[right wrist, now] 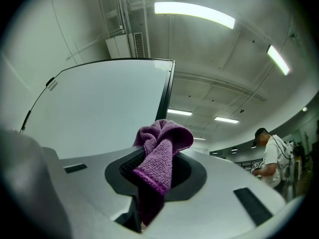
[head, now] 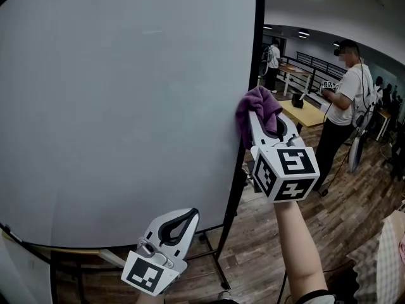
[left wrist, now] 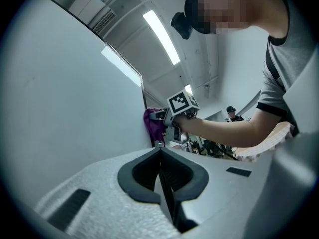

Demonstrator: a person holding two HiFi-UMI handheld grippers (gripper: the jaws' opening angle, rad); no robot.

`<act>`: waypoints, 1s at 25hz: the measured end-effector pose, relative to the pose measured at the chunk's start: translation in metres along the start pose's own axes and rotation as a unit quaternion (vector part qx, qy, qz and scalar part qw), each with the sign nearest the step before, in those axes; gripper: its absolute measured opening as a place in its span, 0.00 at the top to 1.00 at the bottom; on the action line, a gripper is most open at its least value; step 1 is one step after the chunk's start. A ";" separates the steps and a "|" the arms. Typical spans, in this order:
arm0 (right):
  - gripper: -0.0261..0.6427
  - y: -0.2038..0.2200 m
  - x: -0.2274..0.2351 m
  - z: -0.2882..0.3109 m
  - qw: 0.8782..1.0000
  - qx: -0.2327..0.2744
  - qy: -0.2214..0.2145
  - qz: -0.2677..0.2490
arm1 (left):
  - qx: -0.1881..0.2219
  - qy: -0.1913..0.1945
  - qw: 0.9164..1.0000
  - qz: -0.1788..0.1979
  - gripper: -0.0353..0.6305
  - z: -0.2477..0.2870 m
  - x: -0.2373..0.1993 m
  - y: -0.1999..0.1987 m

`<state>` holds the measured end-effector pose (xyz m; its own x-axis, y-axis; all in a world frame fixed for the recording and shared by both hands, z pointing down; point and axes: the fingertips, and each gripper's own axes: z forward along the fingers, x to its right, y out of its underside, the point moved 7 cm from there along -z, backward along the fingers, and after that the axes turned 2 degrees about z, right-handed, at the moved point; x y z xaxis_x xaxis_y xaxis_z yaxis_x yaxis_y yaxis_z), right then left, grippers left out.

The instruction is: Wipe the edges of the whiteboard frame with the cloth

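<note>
The right gripper's jaws were clamped on the purple cloth. It bulged out of them in a folded bunch, with 1 end hanging down between them. In the head view that bunch sat at the black right edge of the whiteboard frame, about halfway up. It was apparently touching the edge, though the cloth itself hid the contact.

The left gripper had its jaws pressed together with nothing between them. It hung low before the whiteboard's bottom part, well apart from the cloth.

The frame edge ran straight above the cloth and down to the stand legs. Right of it lay open wooden floor. 1 person stood by a tabletop farther off.
</note>
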<state>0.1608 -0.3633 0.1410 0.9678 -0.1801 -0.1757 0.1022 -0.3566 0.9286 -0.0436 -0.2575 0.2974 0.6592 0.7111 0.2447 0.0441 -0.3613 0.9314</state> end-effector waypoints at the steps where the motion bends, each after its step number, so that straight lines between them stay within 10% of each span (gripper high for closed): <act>1: 0.86 0.004 -0.001 -0.001 1.000 -0.004 0.001 0.001 | -0.001 0.000 1.000 -0.001 0.92 -0.001 0.001 0.001; 25: 0.86 0.073 -0.018 -0.029 0.996 -0.083 0.023 -0.027 | -0.017 -0.001 1.000 -0.024 0.92 -0.023 0.021 0.020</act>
<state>0.1577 -0.3591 0.2212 0.9687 -0.1218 -0.2163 0.1882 -0.2078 0.9599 -0.0466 -0.2361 0.3271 0.6589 0.7253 0.1995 0.0495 -0.3064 0.9506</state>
